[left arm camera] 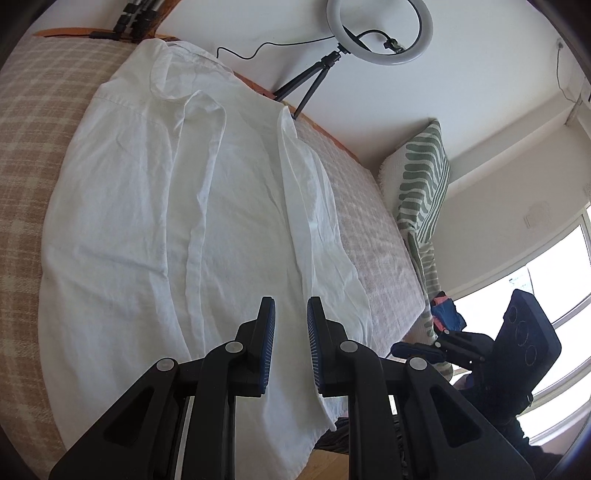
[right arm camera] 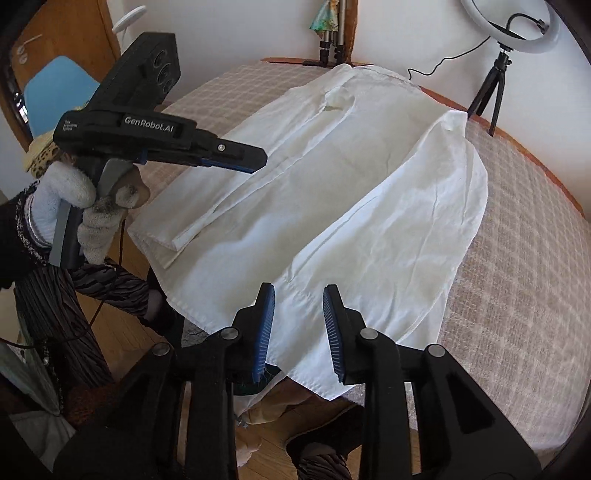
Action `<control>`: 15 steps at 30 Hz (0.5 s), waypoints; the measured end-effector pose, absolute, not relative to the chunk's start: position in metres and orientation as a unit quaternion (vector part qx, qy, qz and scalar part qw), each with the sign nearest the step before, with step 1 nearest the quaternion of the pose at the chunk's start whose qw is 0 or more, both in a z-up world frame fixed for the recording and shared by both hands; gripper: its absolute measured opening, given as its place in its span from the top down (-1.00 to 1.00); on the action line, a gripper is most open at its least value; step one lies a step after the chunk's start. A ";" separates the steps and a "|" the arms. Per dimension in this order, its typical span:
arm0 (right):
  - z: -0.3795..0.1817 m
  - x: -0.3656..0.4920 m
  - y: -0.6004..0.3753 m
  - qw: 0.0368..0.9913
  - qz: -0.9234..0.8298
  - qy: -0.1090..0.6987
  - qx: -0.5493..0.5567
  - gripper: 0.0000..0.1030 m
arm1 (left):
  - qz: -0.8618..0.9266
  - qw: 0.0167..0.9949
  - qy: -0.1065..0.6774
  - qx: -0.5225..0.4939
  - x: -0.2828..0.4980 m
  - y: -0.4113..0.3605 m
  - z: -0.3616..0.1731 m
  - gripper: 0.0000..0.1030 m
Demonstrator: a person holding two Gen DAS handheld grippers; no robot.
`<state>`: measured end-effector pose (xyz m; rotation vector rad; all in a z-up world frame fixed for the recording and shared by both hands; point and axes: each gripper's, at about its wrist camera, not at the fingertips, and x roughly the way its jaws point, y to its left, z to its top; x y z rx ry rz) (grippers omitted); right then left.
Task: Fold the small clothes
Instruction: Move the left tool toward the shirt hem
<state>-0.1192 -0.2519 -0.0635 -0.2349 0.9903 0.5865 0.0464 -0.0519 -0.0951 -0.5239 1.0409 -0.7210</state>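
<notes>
A white shirt (left arm camera: 177, 206) lies spread on a round table covered by a beige checked cloth (left arm camera: 33, 147), its collar at the far edge and its hem hanging a little over the near edge. Both side panels are folded in over the body, so that two long creased flaps run from collar to hem. The left gripper (left arm camera: 290, 314) hovers over the hem end with its blue-padded jaws a small way apart and nothing between them; the fabric shows through the gap, but the pads do not press on it. The right gripper (right arm camera: 298, 301) hangs above the hem corner nearest it, jaws apart as well, with cloth below the gap and not clamped. Only the left wrist view shows a green-and-white striped cushion (left arm camera: 424, 177) against the wall, a bright window (left arm camera: 554, 288) and the right gripper from the side, dark and low at the table's edge. Only the right wrist view shows the person's gloved hand (right arm camera: 81, 206) around the left gripper's handle, a dark sleeve (right arm camera: 18, 236), a blue chair seat (right arm camera: 55, 85) and the wooden floor (right arm camera: 122, 332). Both views catch a ring light (left arm camera: 380, 31) on a small tripod behind the table.
</notes>
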 end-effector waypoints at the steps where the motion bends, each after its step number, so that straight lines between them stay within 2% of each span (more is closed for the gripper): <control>1: -0.062 -0.115 -0.269 0.842 0.259 0.466 -0.085 0.26 | -0.338 0.776 0.477 -0.237 0.045 -0.060 -0.093 0.69; 6: -0.078 -0.092 -0.359 0.852 0.189 0.483 0.070 0.20 | -0.376 0.784 0.462 -0.176 0.024 -0.113 -0.078 0.67; 8: -0.091 -0.090 -0.388 0.838 0.183 0.498 0.125 0.20 | -0.393 0.786 0.456 -0.142 0.011 -0.136 -0.075 0.43; 11: -0.106 -0.094 -0.419 0.830 0.164 0.505 0.173 0.20 | -0.411 0.792 0.445 -0.075 -0.010 -0.173 -0.074 0.35; 12: -0.109 -0.096 -0.427 0.830 0.156 0.504 0.182 0.20 | -0.414 0.792 0.445 -0.050 -0.017 -0.187 -0.075 0.24; 13: -0.109 -0.098 -0.434 0.831 0.150 0.501 0.189 0.20 | -0.412 0.794 0.447 -0.028 -0.022 -0.200 -0.078 -0.02; 14: -0.109 -0.101 -0.442 0.834 0.142 0.496 0.195 0.20 | -0.411 0.794 0.447 -0.013 -0.028 -0.212 -0.081 -0.10; 15: -0.108 -0.103 -0.449 0.837 0.133 0.491 0.202 0.19 | -0.414 0.792 0.449 -0.003 -0.032 -0.224 -0.084 -0.10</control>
